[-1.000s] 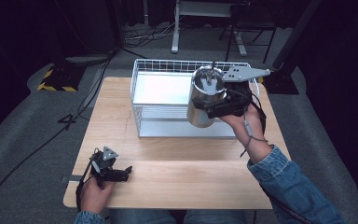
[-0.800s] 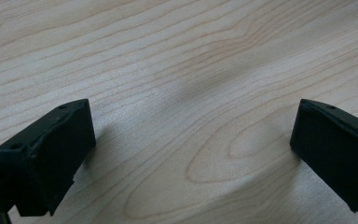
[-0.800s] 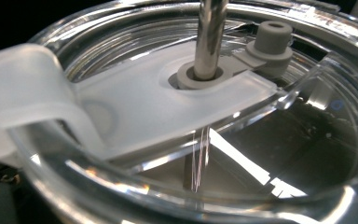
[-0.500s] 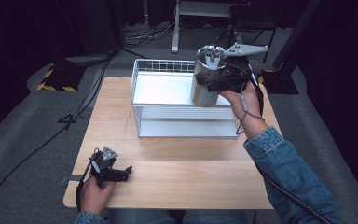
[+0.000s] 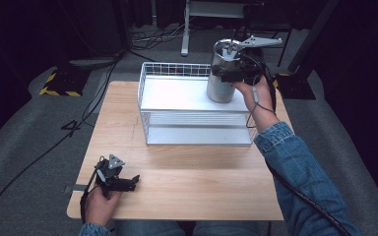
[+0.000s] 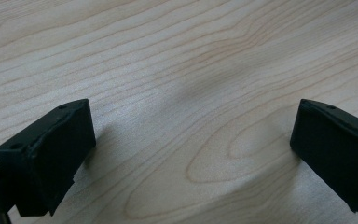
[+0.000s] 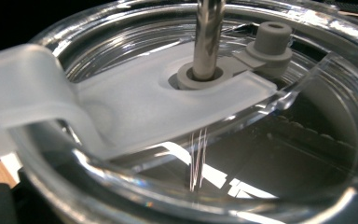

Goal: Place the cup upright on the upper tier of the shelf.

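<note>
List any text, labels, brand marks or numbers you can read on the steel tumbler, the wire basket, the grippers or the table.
None can be read.
Steel tumbler: plain metal side, no print seen; clear lid bears no lettering.
Wire basket: no tag or label.
Right gripper and left gripper: no marking legible.
Table: bare wood grain.
Yellow-black striped plate on the floor: hazard stripes, no words.

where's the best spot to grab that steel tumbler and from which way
Probably the upper wall of the steel tumbler, just under the clear lid, coming in from the side. It stands upright with a round body, and the metal straw sticks up through the lid, blocking a top grasp. The right gripper already clamps there.
</note>
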Tool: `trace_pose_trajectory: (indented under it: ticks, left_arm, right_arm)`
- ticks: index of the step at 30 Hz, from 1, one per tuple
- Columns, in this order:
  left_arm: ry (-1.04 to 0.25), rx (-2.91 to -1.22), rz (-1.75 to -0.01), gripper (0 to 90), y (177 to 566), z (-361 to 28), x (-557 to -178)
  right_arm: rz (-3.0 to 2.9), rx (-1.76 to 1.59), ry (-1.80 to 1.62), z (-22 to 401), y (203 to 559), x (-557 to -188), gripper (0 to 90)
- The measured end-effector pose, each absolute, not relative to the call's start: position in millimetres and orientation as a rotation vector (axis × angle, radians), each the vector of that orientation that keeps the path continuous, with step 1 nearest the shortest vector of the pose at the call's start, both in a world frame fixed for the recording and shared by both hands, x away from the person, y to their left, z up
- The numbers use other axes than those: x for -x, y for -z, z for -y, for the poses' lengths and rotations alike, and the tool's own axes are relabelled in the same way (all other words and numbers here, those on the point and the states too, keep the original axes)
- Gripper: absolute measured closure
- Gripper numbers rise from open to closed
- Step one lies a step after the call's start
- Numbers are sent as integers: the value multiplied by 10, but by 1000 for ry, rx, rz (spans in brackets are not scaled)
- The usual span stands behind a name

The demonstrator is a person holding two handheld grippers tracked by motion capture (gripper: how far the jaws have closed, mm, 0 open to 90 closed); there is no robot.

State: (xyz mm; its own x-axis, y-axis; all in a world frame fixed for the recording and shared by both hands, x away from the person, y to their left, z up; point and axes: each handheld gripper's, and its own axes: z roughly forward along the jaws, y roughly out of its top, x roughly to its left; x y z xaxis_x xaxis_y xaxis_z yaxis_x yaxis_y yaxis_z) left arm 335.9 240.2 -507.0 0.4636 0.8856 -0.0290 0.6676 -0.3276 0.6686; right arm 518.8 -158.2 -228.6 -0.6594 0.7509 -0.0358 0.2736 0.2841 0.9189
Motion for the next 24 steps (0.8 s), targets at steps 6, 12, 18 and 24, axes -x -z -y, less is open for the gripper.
trace_pose_trajectory:
  ticks: [6, 12, 18, 24]
  left_arm:
    - [-457, -2098, -1287, 3, 5070, -2401, -3359]
    - [-457, -2097, -1287, 3, 5071, -2401, -3359]
    - [-457, -2098, -1287, 3, 5071, -2401, -3359]
    - [-454, -2094, -1291, 3, 5072, -2398, -3358]
  right_arm:
    - [-2089, -928, -1344, 1569, 2330, -5264, 37]
    - [-2091, -942, -1337, 1563, 2372, -5319, 37]
    - [-2090, -962, -1353, 1579, 2383, -5344, 37]
    - [-2089, -972, -1365, 1604, 2391, -5376, 36]
